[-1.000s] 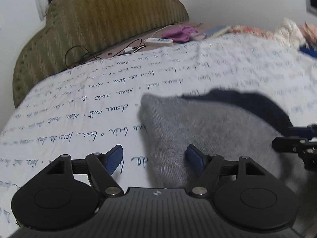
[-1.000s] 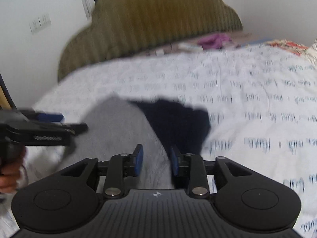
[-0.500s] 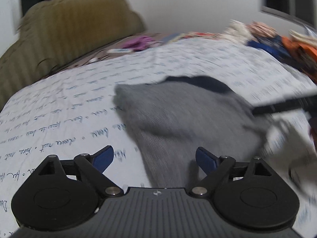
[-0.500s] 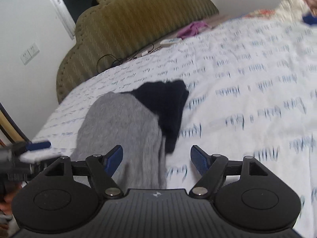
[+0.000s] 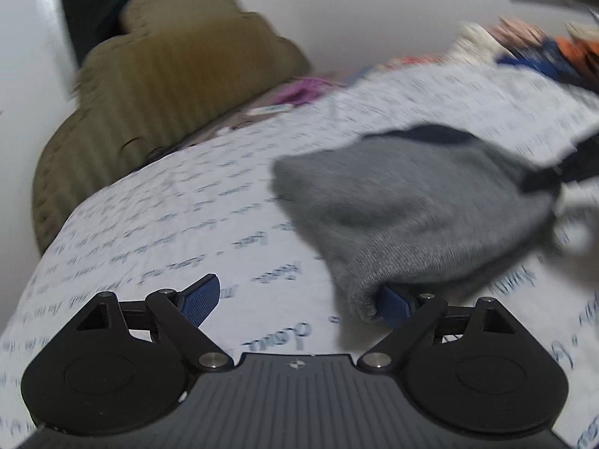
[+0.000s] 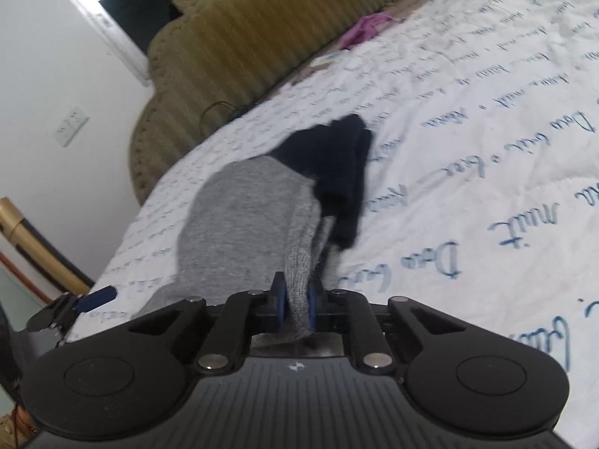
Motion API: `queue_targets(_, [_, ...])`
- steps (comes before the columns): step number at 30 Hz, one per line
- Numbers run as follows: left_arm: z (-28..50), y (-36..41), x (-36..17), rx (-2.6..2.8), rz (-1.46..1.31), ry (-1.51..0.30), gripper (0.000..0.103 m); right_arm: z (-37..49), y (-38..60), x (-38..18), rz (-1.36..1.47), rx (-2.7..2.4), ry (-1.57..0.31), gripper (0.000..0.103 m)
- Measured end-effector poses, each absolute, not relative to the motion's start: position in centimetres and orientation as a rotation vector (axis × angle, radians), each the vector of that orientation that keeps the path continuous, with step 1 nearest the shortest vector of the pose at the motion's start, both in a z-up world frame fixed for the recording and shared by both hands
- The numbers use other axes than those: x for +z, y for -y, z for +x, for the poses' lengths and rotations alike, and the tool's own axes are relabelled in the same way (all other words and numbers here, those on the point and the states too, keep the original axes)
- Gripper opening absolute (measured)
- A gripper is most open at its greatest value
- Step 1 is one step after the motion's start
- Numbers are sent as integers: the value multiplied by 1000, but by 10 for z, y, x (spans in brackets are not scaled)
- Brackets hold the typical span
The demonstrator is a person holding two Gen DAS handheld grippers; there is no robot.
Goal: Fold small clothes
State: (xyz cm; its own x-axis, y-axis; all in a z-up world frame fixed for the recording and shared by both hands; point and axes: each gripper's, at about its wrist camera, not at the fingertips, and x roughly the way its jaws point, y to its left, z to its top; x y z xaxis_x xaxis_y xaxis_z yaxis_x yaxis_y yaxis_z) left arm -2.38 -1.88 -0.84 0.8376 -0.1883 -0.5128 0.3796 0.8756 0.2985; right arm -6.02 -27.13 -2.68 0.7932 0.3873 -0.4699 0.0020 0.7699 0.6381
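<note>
A small grey knit garment with a dark navy part (image 6: 333,164) lies on the bed. In the right wrist view my right gripper (image 6: 297,305) is shut on the grey garment's (image 6: 239,217) near edge, and the cloth bunches between the blue pads. In the left wrist view my left gripper (image 5: 295,301) is open; the grey garment (image 5: 411,209) lies ahead to the right, with its near corner draped over the right blue pad (image 5: 395,305). The left gripper also shows at the left edge of the right wrist view (image 6: 75,305).
The bed has a white sheet with blue handwriting print (image 6: 486,149). An olive padded headboard (image 5: 168,86) stands behind it. A purple cloth (image 6: 365,28) lies by the headboard. A pile of coloured clothes (image 5: 543,48) sits at the far right.
My right gripper has gone from open to shut on the grey garment's edge. My left gripper stays open and has shifted left, so the garment's corner lies on its right pad.
</note>
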Motion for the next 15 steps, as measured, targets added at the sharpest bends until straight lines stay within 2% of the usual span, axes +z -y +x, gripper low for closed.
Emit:
queue_targets(6, [-14,5,-20,-305,339,-633,86,-57,244,-24,490,207,-682,11])
queue_targets(10, [-29,5,-8,-325,354,-593,86,-63,248,-27,502,184,-681,12])
queue_targets(15, [-31,7,27,-377,263,-548,91,-74,239,0,390,98,-585,12])
